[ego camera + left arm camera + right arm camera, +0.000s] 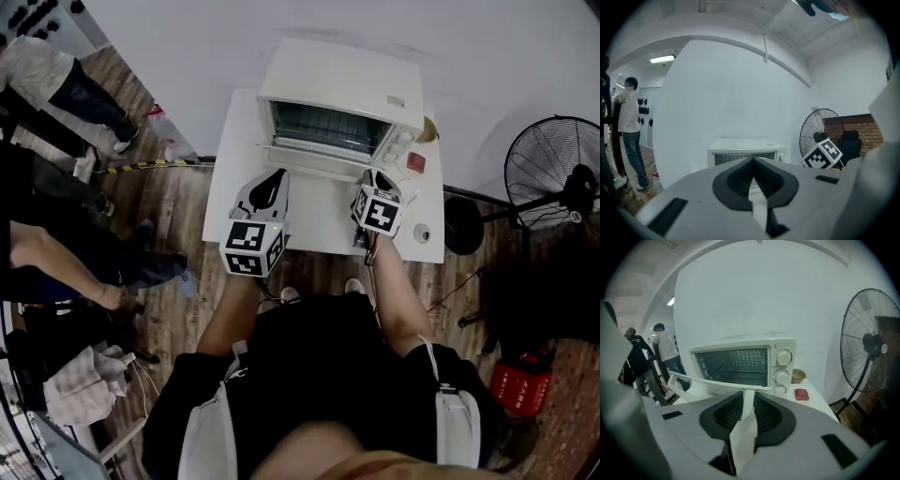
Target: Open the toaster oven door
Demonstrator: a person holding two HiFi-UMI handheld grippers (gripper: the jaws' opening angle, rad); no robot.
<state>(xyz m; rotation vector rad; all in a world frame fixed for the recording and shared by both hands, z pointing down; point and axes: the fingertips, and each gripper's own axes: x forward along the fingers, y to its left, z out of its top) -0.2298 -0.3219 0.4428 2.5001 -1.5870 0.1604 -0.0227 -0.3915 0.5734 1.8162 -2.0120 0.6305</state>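
Note:
A white toaster oven [337,94] stands at the back of the white table [319,230]. Its glass door [314,161] hangs folded down, so the wire rack inside shows. The right gripper view has the oven [740,359] close ahead, with the lowered door [717,383] just before the jaws. My right gripper [378,178] sits at the door's right end. Seen along its own jaws, the right gripper [747,397] is open, a narrow gap between the pads. My left gripper [272,180] hovers over the table left of it, and in its own view the left gripper [752,161] is shut and empty.
A red block [415,161] and a small bowl [428,128] lie right of the oven. A round metal piece [422,232] sits near the table's right front corner. A standing fan [553,169] is on the right, a red crate [520,384] on the floor, people [56,75] at left.

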